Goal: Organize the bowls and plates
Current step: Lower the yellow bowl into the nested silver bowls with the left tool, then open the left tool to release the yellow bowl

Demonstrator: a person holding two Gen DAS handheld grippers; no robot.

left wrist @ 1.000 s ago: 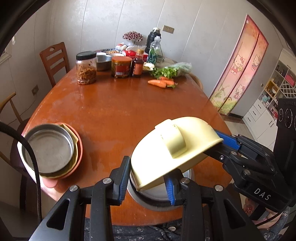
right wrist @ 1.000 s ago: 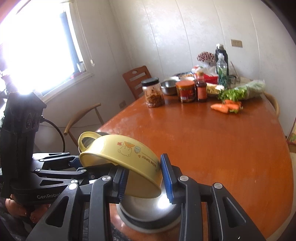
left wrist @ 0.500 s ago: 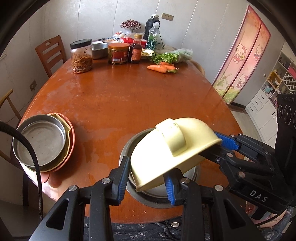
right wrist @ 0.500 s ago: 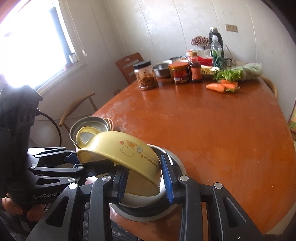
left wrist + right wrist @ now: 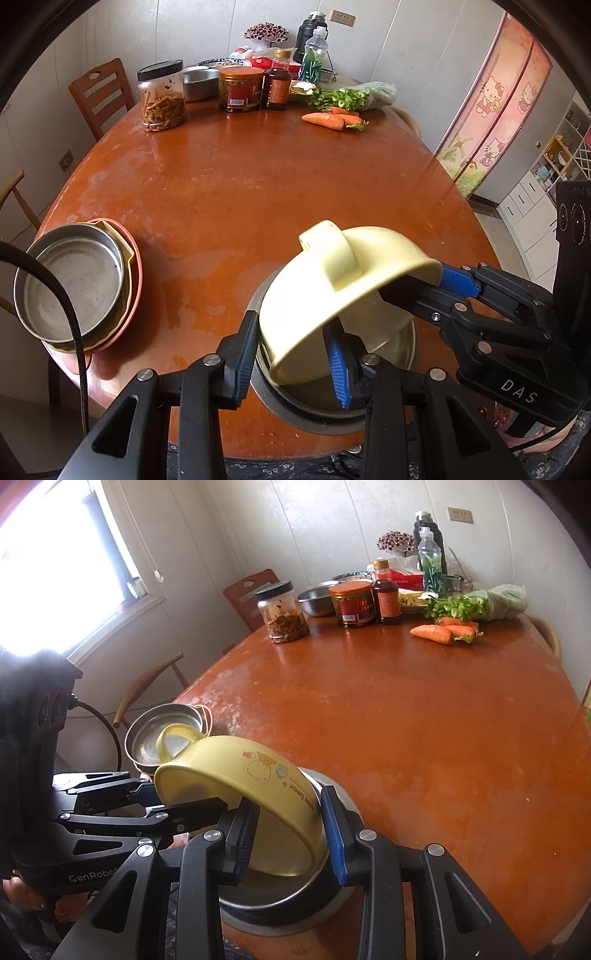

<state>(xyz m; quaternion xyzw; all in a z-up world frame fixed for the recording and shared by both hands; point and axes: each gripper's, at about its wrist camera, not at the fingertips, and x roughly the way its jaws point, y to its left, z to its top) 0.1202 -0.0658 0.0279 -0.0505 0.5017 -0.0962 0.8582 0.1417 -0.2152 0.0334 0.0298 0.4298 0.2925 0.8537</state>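
A yellow bowl (image 5: 354,295) with a loop handle and a cartoon print (image 5: 240,775) hangs tilted, mouth down, over a steel bowl (image 5: 314,417) at the table's near edge. My left gripper (image 5: 291,358) is shut on its near rim, one blue pad inside and one outside. My right gripper (image 5: 291,834) is shut on the opposite rim and shows in the left wrist view as a black arm with a blue pad (image 5: 458,280). The yellow bowl's lower edge dips into the steel bowl (image 5: 288,897); whether they touch I cannot tell.
At the table's left edge a steel pan sits on a yellow dish and an orange plate (image 5: 85,284), also seen from the right wrist (image 5: 166,727). Jars (image 5: 162,96), bottles, greens and carrots (image 5: 332,120) crowd the far end. Wooden chairs (image 5: 99,92) stand around.
Both grippers have come down with the yellow bowl, bringing it closer to the steel bowl. The table has risen in both views as the cameras tilt downward.
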